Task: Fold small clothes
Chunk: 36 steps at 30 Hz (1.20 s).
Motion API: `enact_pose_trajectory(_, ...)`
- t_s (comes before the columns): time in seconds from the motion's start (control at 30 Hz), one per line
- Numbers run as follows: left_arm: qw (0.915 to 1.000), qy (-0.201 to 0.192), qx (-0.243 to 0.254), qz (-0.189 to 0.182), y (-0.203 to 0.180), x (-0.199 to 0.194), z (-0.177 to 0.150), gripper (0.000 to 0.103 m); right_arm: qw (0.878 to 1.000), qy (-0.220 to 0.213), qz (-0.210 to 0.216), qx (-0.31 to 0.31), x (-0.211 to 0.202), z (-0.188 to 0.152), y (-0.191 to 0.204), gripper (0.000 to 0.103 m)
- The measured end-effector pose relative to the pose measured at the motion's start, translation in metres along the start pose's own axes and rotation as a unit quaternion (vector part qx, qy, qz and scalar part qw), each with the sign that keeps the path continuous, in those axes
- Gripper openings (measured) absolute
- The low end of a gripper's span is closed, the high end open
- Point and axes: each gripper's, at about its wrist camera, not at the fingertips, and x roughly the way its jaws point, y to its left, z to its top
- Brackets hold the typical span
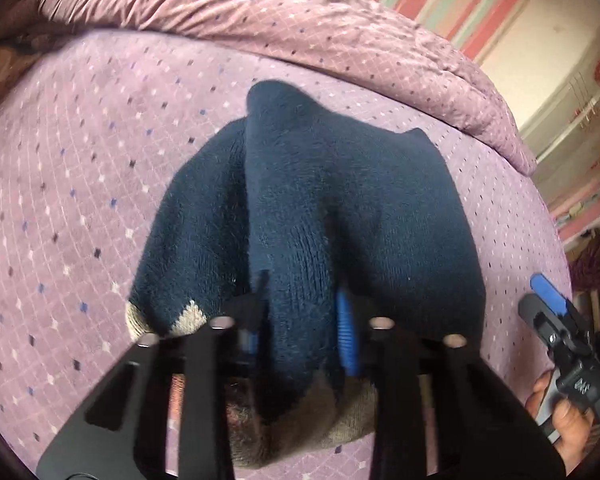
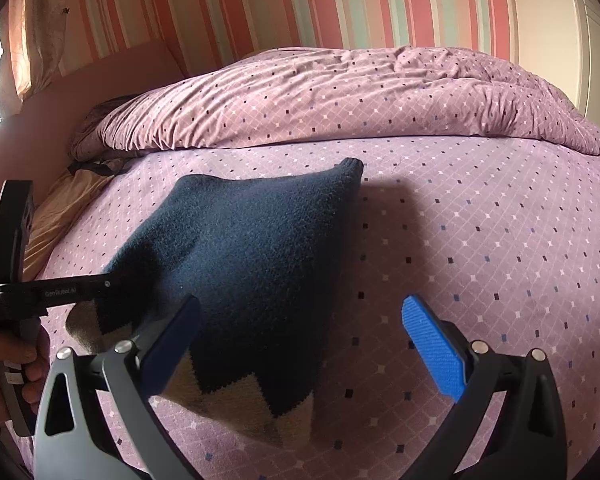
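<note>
In the left wrist view, the left gripper [image 1: 304,320] fills the bottom centre of the frame, its jaws drawn in on a raised fold of the dark blue knitted garment [image 1: 300,200]. One blue pad [image 1: 346,336] shows against the right side of that fold; the other is mostly hidden in the wool. The garment spreads from the jaws toward the middle of the frame, with a beige zigzag hem [image 1: 188,318] just beside the fingers at lower left and more beige cloth under the gripper. It lies on the purple dotted bedsheet [image 1: 80,160].

In the right wrist view, the right gripper [image 2: 300,336] sits at the bottom with its jaws spread wide and nothing pinched. Its left finger [image 2: 172,340] overlaps the garment's [image 2: 252,248] lower edge, though contact cannot be judged; the blue pad [image 2: 434,352] of the right finger stands over bare sheet [image 2: 480,240]. The garment rises toward centre left, where the left gripper's [image 2: 96,284] black arm reaches in from the left edge and meets the cloth. A hand [image 2: 16,364] grips its handle at lower left. A rumpled duvet [image 2: 360,96] lies across the upper frame below a striped wall [image 2: 260,0].
</note>
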Motion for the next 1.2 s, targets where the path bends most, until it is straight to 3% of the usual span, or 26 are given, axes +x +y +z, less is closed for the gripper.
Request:
enact_pose_trajectory(0.2,0.9960,-0.035,0.054,0.061,-0.022,-0.012,-0.004,0.017,1.000,0.012,-0.002,0.002,0.010,-0.002,0.004,0.101)
enact_pose_trajectory(0.33,0.9864,-0.079,0.091,0.112,-0.035,-0.033,-0.009,0.016,1.000,0.015,-0.005,-0.005,0.011,-0.002,0.012,0.101)
enact_pose_trajectory(0.5,0.9826,-0.057,0.093,0.150,-0.018,-0.014,-0.023,0.017,0.998,0.045,-0.010,-0.040,0.026,-0.014,0.032,0.101)
enact_pose_trajectory(0.7,0.9642,-0.075,0.153,0.203,-0.029,0.000,-0.041,0.020,0.993,0.087,-0.044,-0.071,0.049,-0.038,0.040,0.101)
enact_pose_trajectory(1.0,0.9619,-0.103,0.150,0.204,-0.020,0.001,-0.055,0.030,0.991,0.102,-0.054,-0.066,0.062,-0.055,0.036,0.101)
enact_pose_trajectory(1.07,0.9603,-0.115,0.147,0.208,-0.022,-0.007,-0.057,0.036,0.993,0.097,-0.046,-0.053,0.053,-0.048,0.035,0.101)
enact_pose_trajectory(1.2,0.9432,-0.160,0.154,0.247,-0.030,-0.027,-0.050,0.076,0.998,0.038,-0.040,-0.039,0.025,-0.023,0.030,0.101)
